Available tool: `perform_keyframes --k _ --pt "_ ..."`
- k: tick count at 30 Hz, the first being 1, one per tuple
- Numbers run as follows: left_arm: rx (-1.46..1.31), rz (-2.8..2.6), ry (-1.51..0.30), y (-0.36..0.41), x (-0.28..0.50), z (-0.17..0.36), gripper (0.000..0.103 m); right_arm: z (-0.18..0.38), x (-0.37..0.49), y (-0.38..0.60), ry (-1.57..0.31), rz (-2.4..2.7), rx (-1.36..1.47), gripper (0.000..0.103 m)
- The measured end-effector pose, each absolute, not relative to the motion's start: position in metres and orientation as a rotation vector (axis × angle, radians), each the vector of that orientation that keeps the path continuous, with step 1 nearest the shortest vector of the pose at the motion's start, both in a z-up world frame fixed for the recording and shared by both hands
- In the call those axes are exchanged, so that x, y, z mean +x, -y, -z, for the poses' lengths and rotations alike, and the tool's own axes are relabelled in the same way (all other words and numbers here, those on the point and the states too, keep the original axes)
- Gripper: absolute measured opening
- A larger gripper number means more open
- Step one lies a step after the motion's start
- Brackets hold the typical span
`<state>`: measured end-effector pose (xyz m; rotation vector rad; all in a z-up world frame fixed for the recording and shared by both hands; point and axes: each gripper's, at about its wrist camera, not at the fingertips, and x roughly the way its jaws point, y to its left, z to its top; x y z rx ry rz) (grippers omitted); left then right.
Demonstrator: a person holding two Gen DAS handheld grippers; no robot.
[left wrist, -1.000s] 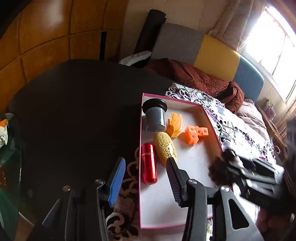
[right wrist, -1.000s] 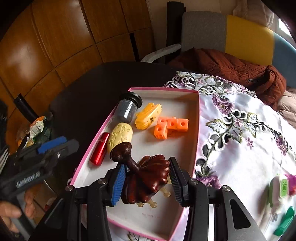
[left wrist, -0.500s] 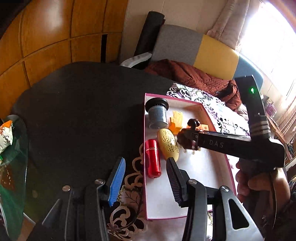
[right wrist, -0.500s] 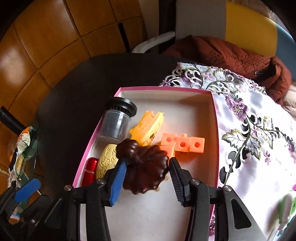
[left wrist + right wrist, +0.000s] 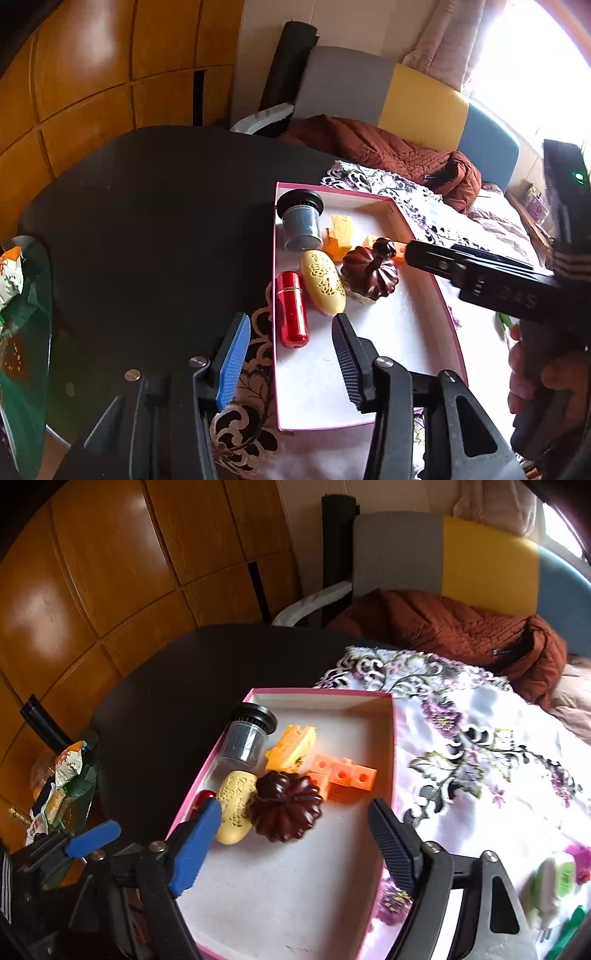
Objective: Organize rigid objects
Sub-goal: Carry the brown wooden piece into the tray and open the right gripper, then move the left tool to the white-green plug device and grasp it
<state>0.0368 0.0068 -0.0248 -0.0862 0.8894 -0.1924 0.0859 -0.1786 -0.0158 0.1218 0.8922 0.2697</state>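
Right gripper (image 5: 291, 845) opening, nothing gripped; brown pumpkin (image 5: 284, 806) hides red cylinder (image 5: 207, 795).

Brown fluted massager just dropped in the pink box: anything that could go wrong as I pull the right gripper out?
The brown fluted massager lies against the yellow oval case and orange blocks, so it may roll or nudge them. The right gripper has its jaws opening with the massager free between them; a finger could clip it on retreat. The box wall sits near the right finger.
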Motion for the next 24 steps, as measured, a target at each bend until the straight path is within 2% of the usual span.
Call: perform_keyframes --k 8,24 --pt "-0.049 0.224 -0.884 0.007 0.03 0.02 0.046 0.004 0.057 0.215 -0.847 -0.222 0.12 0.096" --pt "0.068 0.343 -0.87 0.06 0.012 0.01 0.046 -0.004 0.018 0.34 -0.821 0.035 0.168 0.098"
